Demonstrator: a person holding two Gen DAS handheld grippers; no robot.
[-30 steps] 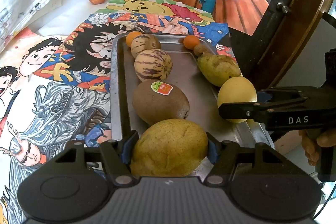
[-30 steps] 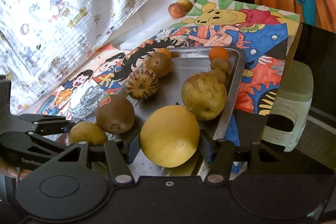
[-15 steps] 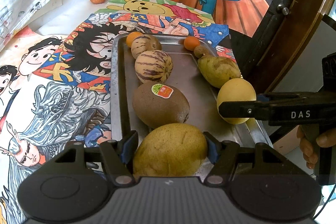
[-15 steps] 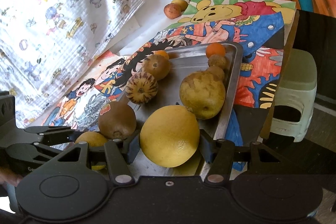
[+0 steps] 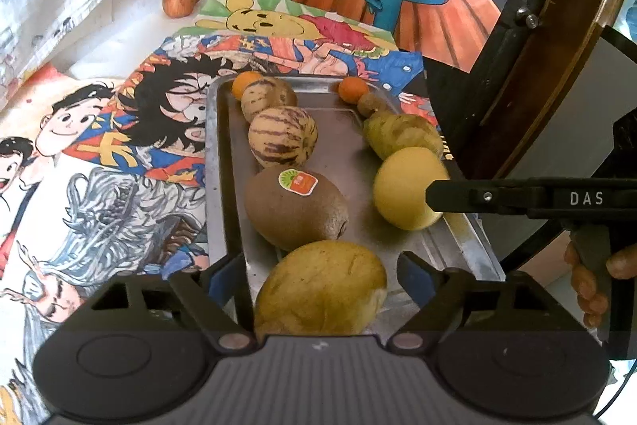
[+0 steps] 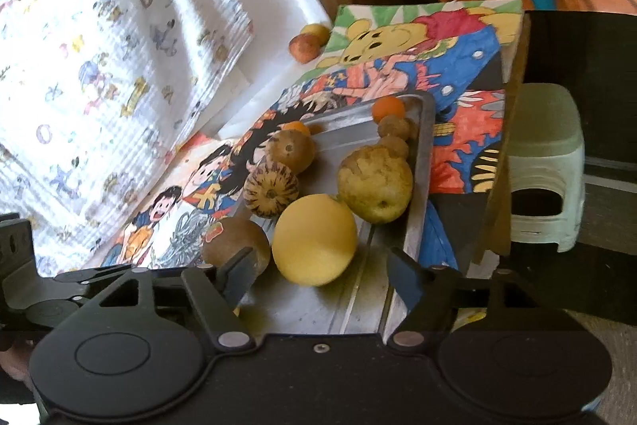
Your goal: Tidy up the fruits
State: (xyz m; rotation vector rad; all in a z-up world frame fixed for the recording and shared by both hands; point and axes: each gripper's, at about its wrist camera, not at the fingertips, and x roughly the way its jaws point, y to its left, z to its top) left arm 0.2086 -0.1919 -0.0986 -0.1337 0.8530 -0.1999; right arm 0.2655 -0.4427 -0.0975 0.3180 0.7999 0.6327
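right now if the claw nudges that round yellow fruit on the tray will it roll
Probably: the round yellow fruit is near-spherical and smooth, sitting free on the flat metal tray. It likely stops soon, since the blotchy pear-like fruit sits right behind it. The raised tray rim should keep it aboard.

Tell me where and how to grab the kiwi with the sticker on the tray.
Grip the kiwi across its short middle, coming from above. It lies on its side on the tray, with the striped melon and the yellow-green fruit close at its two ends, so probably only its long flanks are free for the fingers.

left gripper [image 5: 320, 271] opened off mango [image 5: 320, 289], right gripper [image 6: 318, 265] opened off lemon [image 6: 314, 239]
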